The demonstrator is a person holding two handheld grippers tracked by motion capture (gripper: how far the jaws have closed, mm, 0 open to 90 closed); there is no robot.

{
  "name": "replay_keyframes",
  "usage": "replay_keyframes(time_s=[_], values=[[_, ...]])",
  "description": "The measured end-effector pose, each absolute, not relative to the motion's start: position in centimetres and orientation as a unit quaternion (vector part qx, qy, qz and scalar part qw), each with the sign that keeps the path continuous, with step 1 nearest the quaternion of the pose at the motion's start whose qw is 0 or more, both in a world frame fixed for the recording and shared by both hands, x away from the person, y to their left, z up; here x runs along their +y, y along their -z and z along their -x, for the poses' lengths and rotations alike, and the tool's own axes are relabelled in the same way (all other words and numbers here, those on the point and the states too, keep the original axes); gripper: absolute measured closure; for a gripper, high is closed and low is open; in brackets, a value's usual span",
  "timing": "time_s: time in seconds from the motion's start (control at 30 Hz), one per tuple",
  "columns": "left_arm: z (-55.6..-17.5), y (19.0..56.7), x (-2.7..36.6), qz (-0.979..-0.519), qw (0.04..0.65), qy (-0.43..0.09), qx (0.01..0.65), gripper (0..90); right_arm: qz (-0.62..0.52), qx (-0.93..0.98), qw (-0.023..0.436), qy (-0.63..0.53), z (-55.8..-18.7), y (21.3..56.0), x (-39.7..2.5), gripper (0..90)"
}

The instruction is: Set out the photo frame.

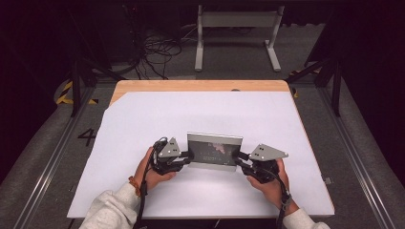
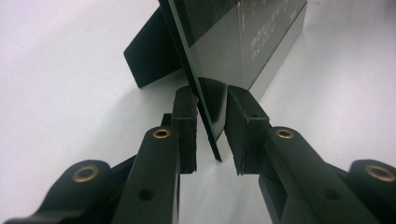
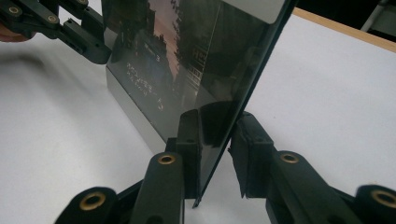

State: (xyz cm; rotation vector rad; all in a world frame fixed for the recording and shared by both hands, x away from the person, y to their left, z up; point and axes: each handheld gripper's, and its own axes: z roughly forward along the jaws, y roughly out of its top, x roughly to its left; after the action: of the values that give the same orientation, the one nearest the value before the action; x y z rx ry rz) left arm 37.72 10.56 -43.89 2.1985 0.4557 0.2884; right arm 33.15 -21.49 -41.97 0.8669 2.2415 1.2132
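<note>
A picture frame (image 1: 214, 149) with a dark glossy front and a silver border stands upright on the white sheet (image 1: 200, 114). My left gripper (image 1: 189, 155) is at the frame's left edge and my right gripper (image 1: 241, 158) at its right edge. In the left gripper view the jaws of the left gripper (image 2: 211, 126) pinch the frame (image 2: 224, 51) edge-on, with its black back stand (image 2: 152, 53) beyond. In the right gripper view the right gripper (image 3: 215, 149) is shut on the frame's lower edge (image 3: 187, 60). The left gripper (image 3: 70, 28) holds the far side.
The sheet covers most of a wooden table (image 1: 200, 86), leaving a bare strip at the back. Beyond the table lie cables (image 1: 157, 50) on the floor and a white stand (image 1: 236, 33). The person's hands and light sleeves (image 1: 114, 210) enter from the bottom.
</note>
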Motion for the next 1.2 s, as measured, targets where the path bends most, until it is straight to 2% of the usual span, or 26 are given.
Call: replay_keyframes(time_s=[1.2], values=[[-36.6,43.8,10.8,-0.882,0.414,-0.127,0.186,76.7,-0.316,0.812,0.216,-0.439,-33.9,42.0,-21.1,70.8]])
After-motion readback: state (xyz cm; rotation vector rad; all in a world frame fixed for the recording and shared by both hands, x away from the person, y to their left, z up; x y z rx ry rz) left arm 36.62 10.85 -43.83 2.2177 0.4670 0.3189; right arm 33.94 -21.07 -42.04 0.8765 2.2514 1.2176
